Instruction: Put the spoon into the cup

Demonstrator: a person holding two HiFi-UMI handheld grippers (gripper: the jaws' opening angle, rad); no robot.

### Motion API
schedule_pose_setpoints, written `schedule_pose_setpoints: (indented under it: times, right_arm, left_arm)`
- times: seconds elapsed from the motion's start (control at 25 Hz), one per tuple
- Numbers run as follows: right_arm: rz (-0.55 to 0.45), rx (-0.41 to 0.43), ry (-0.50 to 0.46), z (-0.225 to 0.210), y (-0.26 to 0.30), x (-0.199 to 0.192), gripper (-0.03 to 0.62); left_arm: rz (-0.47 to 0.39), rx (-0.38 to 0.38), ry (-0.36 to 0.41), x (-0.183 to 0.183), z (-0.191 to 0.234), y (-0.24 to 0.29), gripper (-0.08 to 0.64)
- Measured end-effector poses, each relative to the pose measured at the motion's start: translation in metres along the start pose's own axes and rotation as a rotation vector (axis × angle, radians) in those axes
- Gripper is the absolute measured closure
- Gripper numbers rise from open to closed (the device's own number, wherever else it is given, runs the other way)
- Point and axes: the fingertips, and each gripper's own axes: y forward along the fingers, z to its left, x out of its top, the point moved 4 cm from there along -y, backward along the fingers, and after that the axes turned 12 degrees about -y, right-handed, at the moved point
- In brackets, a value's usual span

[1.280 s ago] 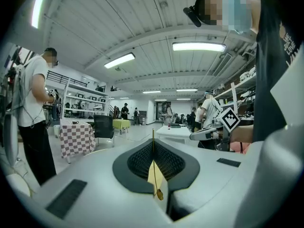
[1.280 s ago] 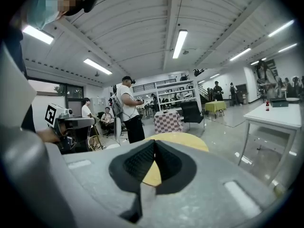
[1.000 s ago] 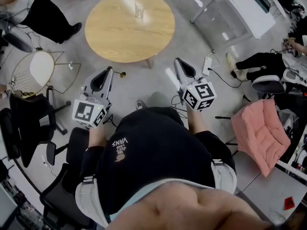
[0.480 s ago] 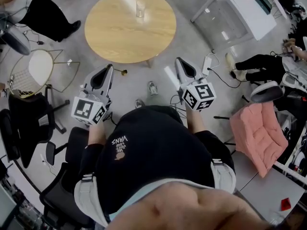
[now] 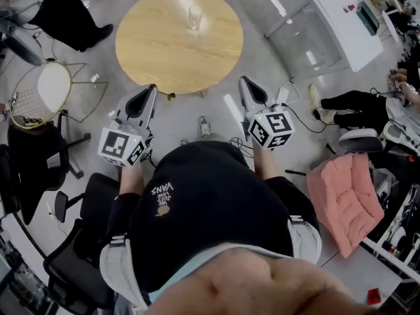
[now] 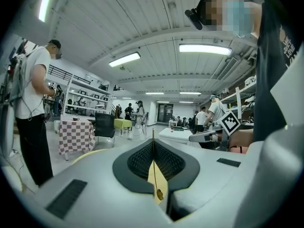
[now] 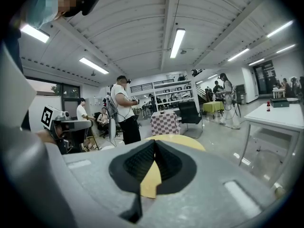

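Note:
A clear glass cup (image 5: 195, 16) stands toward the far side of a round wooden table (image 5: 164, 51). No spoon shows in any view. I hold both grippers out over the floor, short of the table's near edge. The left gripper (image 5: 151, 88) points at the table, jaws together with nothing between them. The right gripper (image 5: 243, 81) is level with it, likewise shut and empty. In the left gripper view the left gripper (image 6: 153, 137) frames a sliver of the yellow tabletop (image 6: 156, 177). In the right gripper view the tabletop (image 7: 185, 140) rises behind the right gripper (image 7: 154, 142).
A wire chair (image 5: 36, 97) stands left of the table and black office chairs (image 5: 72, 254) sit at my lower left. A pink cushioned chair (image 5: 344, 199) is at the right. A white table (image 5: 348, 18) stands at the back right. People stand and sit around the room.
I have stepped a little toward the round table; a foot shows on the floor ahead of me. Both grippers stay shut and side by side.

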Motion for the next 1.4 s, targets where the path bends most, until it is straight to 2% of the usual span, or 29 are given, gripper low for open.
schedule_pose_setpoints:
  times: [0.44, 0.68, 0.96, 1.2, 1.4]
  right_arm:
    - [-0.026, 0.098, -0.027, -0.050, 0.055, 0.019, 0.594]
    - [-0.004, 0.162, -0.031, -0.077, 0.071, 0.014, 0.594]
    - [0.009, 0.244, -0.053, -0.089, 0.091, 0.008, 0.594]
    - [0.005, 0.258, -0.049, -0.082, 0.099, 0.006, 0.594]
    - [0.008, 0.224, -0.038, -0.081, 0.110, 0.007, 0.594]
  left_arm:
    - [-0.034, 0.095, 0.003, 0.019, 0.018, 0.048, 0.549]
    - [-0.039, 0.143, -0.006, 0.022, 0.017, 0.076, 0.549]
    - [-0.068, 0.205, 0.001, 0.024, 0.024, 0.092, 0.549]
    - [-0.074, 0.209, -0.010, 0.022, 0.033, 0.093, 0.549]
    - [-0.067, 0.174, -0.011, 0.029, 0.050, 0.102, 0.549]
